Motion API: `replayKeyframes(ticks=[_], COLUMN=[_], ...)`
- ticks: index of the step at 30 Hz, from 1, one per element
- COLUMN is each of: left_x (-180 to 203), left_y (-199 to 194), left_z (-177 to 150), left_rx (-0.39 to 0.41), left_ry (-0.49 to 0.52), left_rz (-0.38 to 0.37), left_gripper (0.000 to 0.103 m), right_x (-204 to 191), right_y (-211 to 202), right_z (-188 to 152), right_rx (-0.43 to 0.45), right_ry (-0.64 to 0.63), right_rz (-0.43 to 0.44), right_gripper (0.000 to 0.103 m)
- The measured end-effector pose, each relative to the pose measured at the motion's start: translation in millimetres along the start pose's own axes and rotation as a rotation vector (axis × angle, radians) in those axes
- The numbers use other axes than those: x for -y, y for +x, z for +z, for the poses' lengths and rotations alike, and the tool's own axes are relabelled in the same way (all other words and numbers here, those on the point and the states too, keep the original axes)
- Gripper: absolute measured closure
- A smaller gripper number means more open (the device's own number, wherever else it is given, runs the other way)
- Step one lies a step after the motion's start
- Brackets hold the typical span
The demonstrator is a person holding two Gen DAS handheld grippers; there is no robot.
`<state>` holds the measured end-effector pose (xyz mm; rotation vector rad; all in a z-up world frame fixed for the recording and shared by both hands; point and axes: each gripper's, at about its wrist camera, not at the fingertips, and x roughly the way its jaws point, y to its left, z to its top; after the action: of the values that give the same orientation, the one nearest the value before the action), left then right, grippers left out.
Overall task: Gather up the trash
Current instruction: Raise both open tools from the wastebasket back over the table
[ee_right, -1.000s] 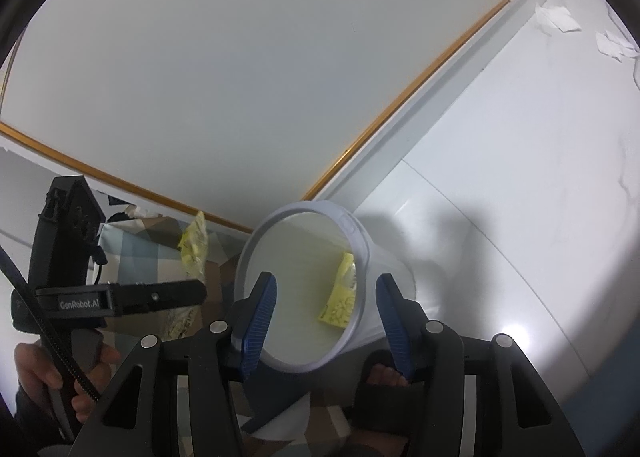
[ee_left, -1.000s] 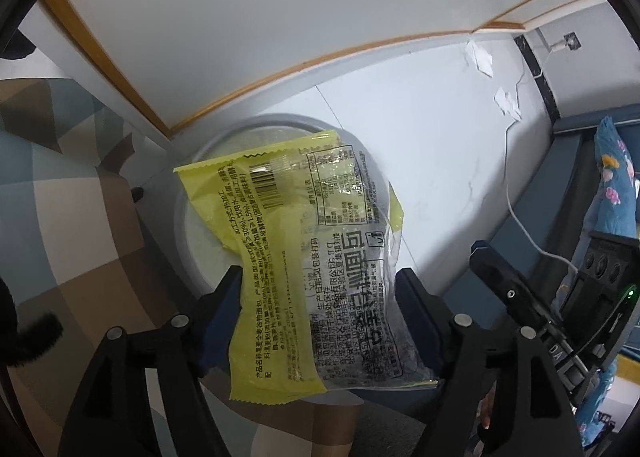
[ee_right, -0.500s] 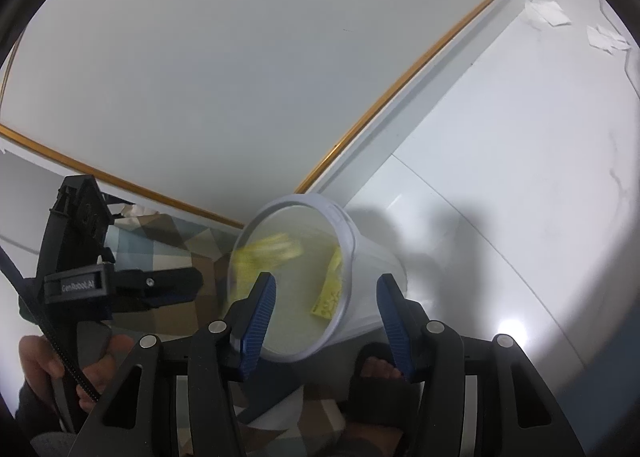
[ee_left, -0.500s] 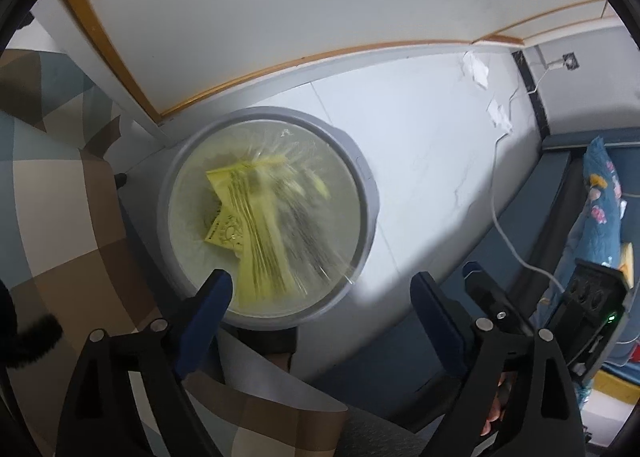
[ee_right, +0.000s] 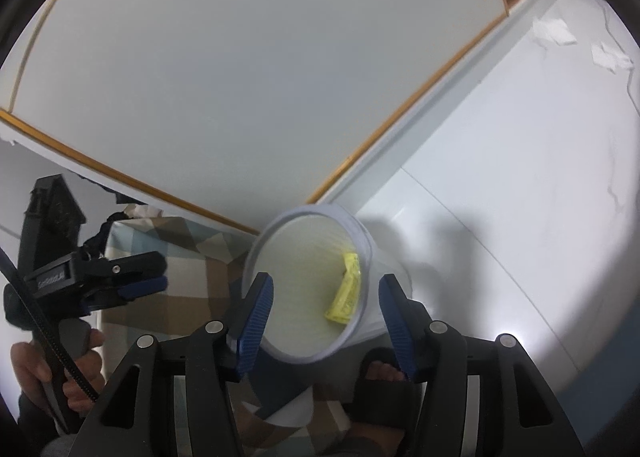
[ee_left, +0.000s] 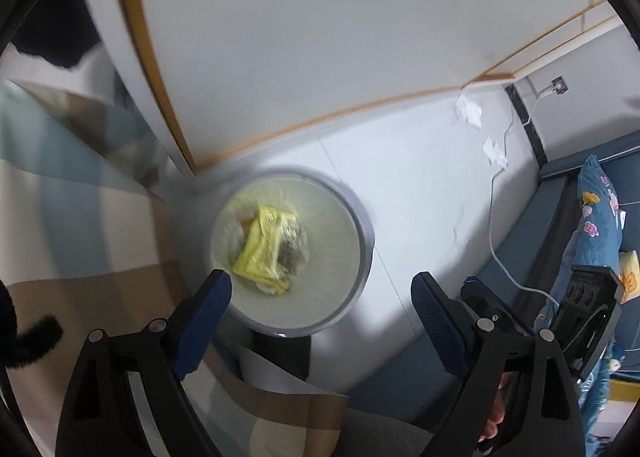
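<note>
A round white bin stands on the floor beside the bed. Inside it lies the yellow snack wrapper, crumpled at the bottom; the right wrist view shows the wrapper against the bin's inner wall. High over the bin hangs my left gripper, open and holding nothing. From the right wrist view the left gripper is out at the left, in a person's hand. My right gripper points down at the bin from above, its jaws opening a little with nothing between them.
A checked bedcover fills the left. White paper scraps and a white cable lie on the pale floor. A foot in a black sandal stands by the bin. A blue bed frame is at the right.
My left gripper held the yellow wrapper over the bin, then its jaws opened and the wrapper dropped inside. The left gripper has since risen. The right gripper hardly moved.
</note>
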<state>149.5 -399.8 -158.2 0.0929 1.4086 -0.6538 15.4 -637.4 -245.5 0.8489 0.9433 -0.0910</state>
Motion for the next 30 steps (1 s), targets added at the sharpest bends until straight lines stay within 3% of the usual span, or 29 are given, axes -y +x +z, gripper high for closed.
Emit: replayKeyframes(ticks=[8, 15, 17, 19, 25, 30], left_x=[-18, -62, -73, -84, -119, -157], left_y=[-93, -174, -191, -207, -248, -271], left_z=[-22, -53, -60, -70, -98, -128], left_rx=[0.287, 0.5, 0.537, 0.57, 0.644, 0.693], left_ry=[-0.008, -0.067, -0.088, -0.106, -0.155, -0.211], left_rz=[0.037, 0.097, 0.102, 0.122, 0.175, 0.211], left_gripper=[0.014, 0.014, 0.014, 0.014, 0.014, 0.014], right_x=[-58, -146, -174, -203, -272, -311], right_y=[-46, -88, -102, -115, -129, -116], right_z=[8, 3, -1, -9, -37, -62], right_rx=[0.081, 0.158, 0.184, 0.216, 0.237, 0.214], right_ry=[-0.13, -0.297, -0.342, -0.384, -0.479, -0.533], right_rz=[-0.013, 0.014, 0.018, 0.047, 0.103, 0.124], right_gripper=[0.043, 0.041, 0.04, 0.031, 0.029, 0.029])
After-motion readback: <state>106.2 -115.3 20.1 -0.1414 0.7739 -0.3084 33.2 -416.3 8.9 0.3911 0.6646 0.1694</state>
